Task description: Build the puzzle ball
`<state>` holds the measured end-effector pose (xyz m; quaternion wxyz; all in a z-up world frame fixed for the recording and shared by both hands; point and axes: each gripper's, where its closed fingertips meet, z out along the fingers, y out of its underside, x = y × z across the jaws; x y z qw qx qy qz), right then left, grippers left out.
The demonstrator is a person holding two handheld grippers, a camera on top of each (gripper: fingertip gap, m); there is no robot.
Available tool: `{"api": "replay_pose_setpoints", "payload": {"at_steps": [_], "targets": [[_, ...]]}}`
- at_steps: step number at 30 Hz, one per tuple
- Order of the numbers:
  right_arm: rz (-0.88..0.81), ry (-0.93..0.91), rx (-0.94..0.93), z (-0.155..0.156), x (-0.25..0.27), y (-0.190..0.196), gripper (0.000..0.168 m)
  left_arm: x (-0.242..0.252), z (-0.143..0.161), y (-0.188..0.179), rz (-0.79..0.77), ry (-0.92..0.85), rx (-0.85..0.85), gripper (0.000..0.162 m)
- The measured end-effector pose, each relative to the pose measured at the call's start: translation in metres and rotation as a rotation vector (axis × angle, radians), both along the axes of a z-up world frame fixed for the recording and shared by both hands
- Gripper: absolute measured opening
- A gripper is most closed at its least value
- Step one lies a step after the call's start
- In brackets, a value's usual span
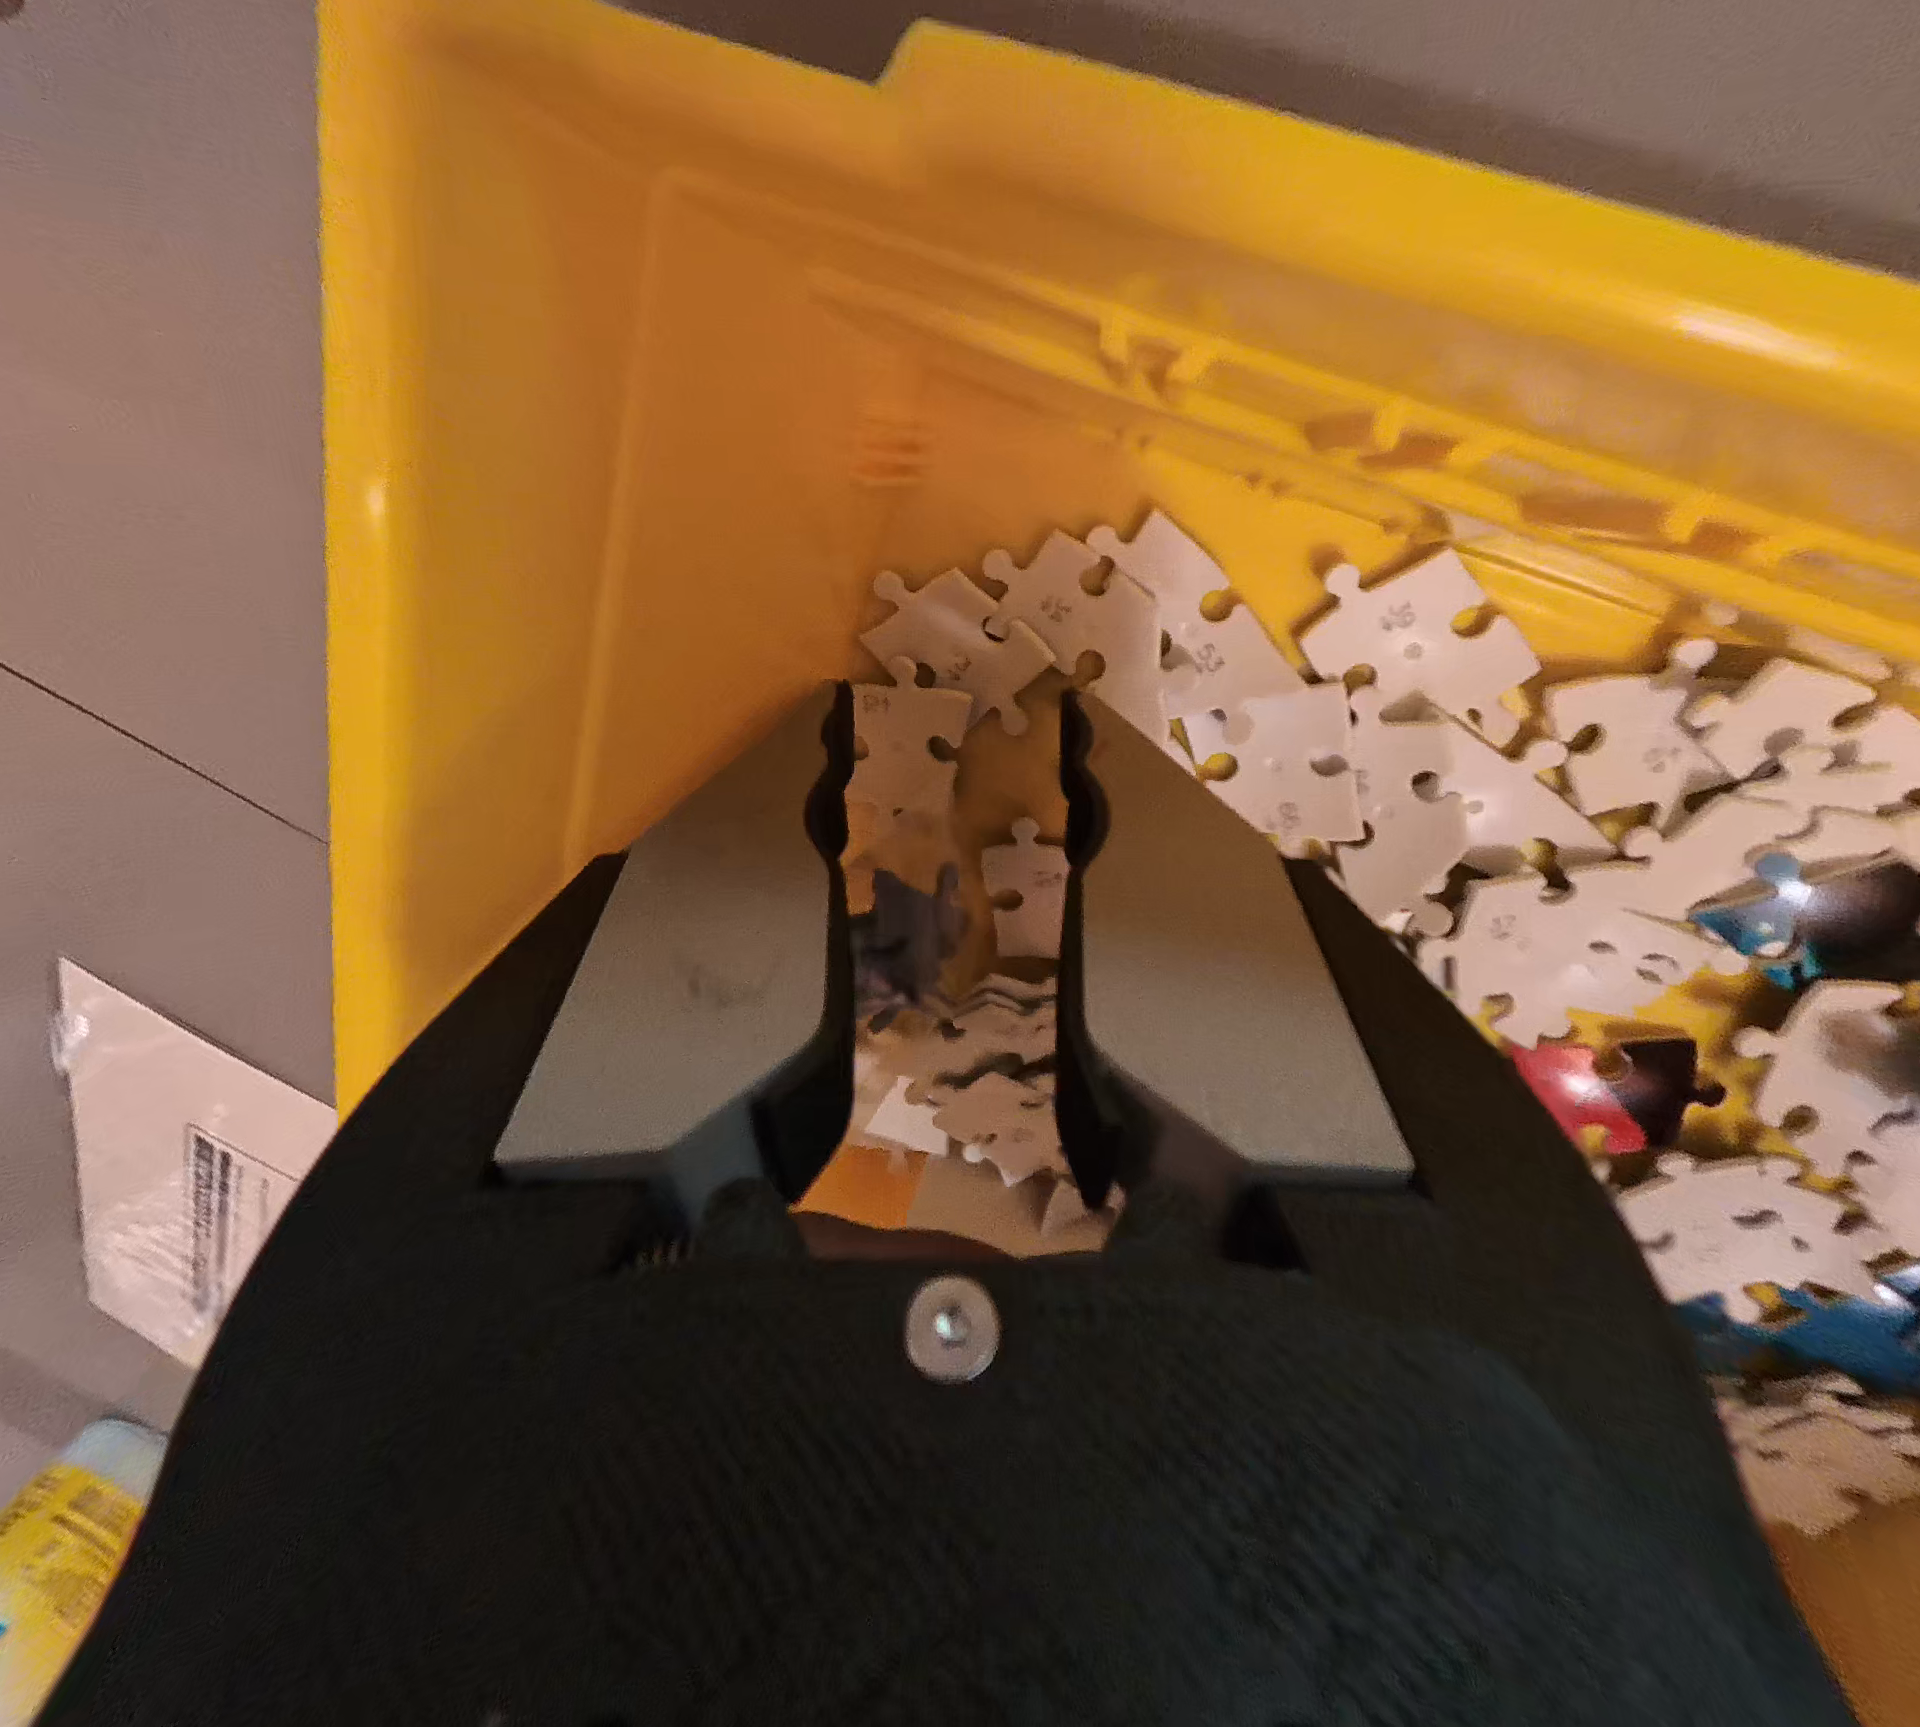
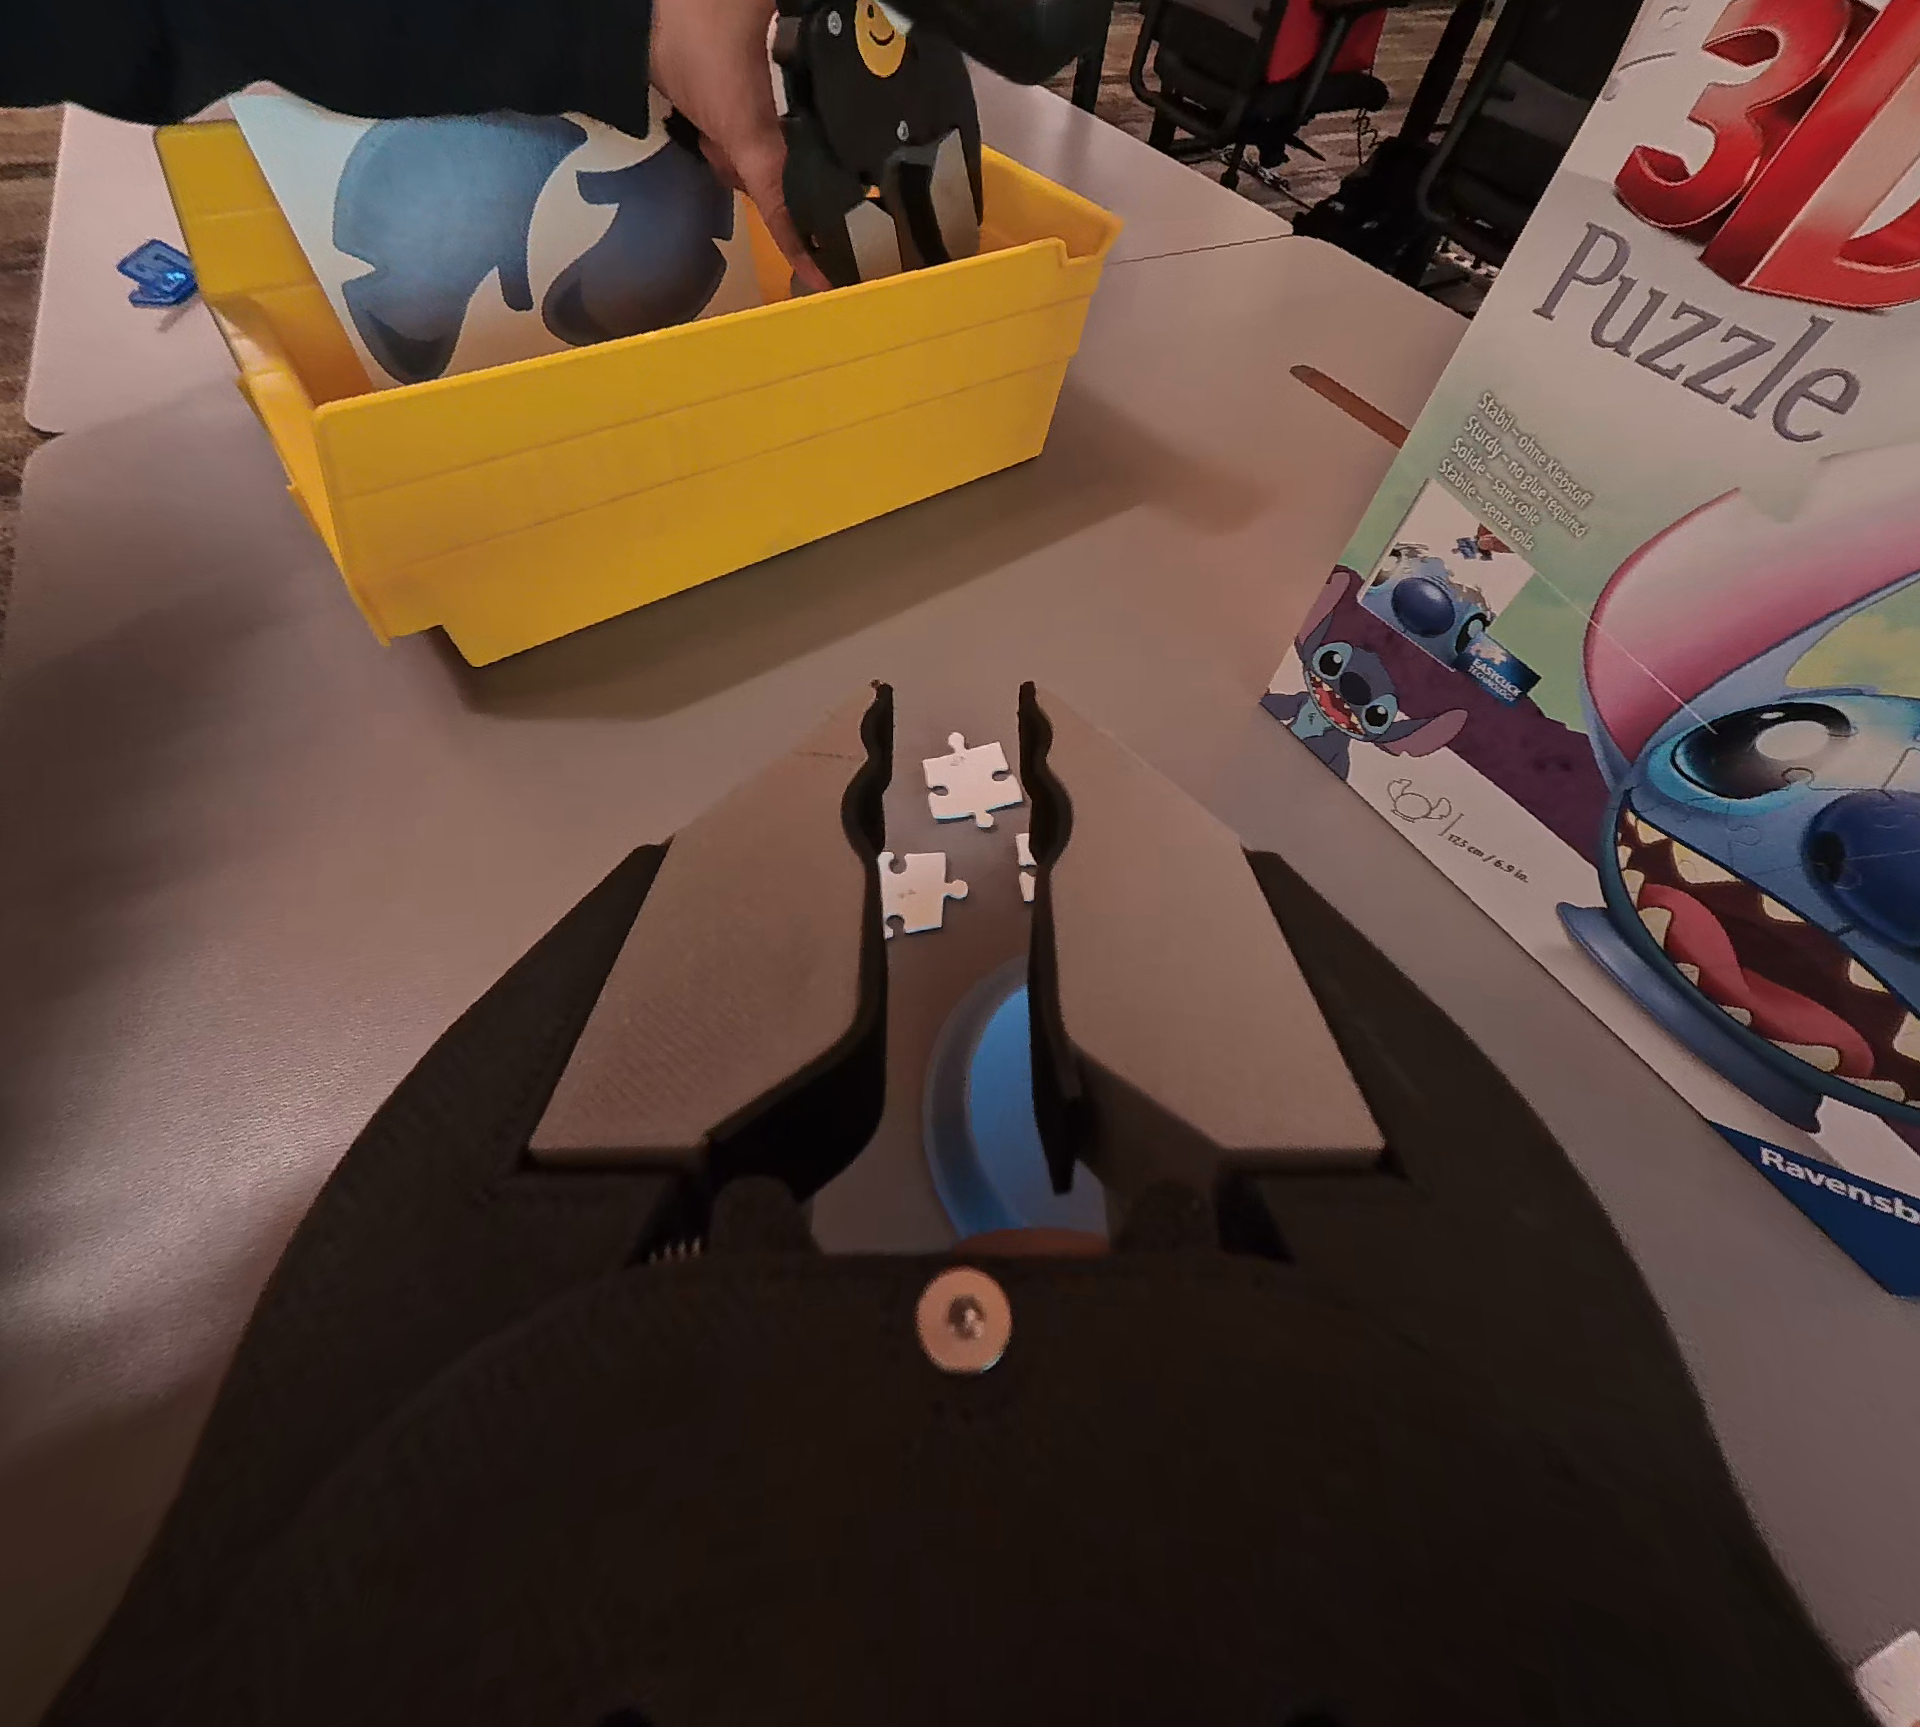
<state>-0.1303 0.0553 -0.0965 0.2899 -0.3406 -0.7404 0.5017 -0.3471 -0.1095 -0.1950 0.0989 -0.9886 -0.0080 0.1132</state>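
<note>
A: Where is your left gripper point(image 1: 956, 742)?

B: It is down inside the yellow bin point(image 1: 644, 389), near a corner. Your hand point(image 2: 727, 77) holds it there. You can see it from the right wrist view too.

A: Are its jaws open?

B: Yes, they stand a little apart. They hold nothing. A white piece point(image 1: 914, 747) lies just past the tips, close to the left finger point(image 1: 836, 804).

A: What else is in the bin?

B: Lots of puzzle pieces point(image 1: 1455, 794), in a heap. Most lie white side up. A few show blue, red or black. A big blue and white sheet point(image 2: 499, 233) leans in the bin too.

A: And your right gripper point(image 2: 954, 721)?

B: It hangs over the grey table point(image 2: 312, 742), well apart from the bin. Its jaws are open too, with nothing in them.

A: What is under it?

B: Three loose pieces point(image 2: 971, 778) lie on the table, seen between the fingers. One of them is half hidden by the right finger. A blue round thing point(image 2: 987, 1106) sits closer to you. I cannot tell what it is.

A: What is on your right?

B: The puzzle box point(image 2: 1662, 638) stands there, tilted back.
</note>
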Motion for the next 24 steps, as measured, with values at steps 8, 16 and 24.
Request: {"api": "replay_pose_setpoints", "payload": {"at_steps": [8,16,24], "targets": [[0.009,0.002,-0.029,0.005,0.002,-0.001,0.020,-0.004,0.001,0.009,-0.179,0.082,0.045,0.032],[0.018,0.007,-0.031,0.007,0.004,-0.003,0.020,-0.008,0.004,0.014,-0.268,0.236,0.062,0.033],[0.017,0.013,-0.037,0.009,0.005,-0.003,0.020,-0.015,0.015,0.009,-0.207,0.258,0.107,0.031]]}}
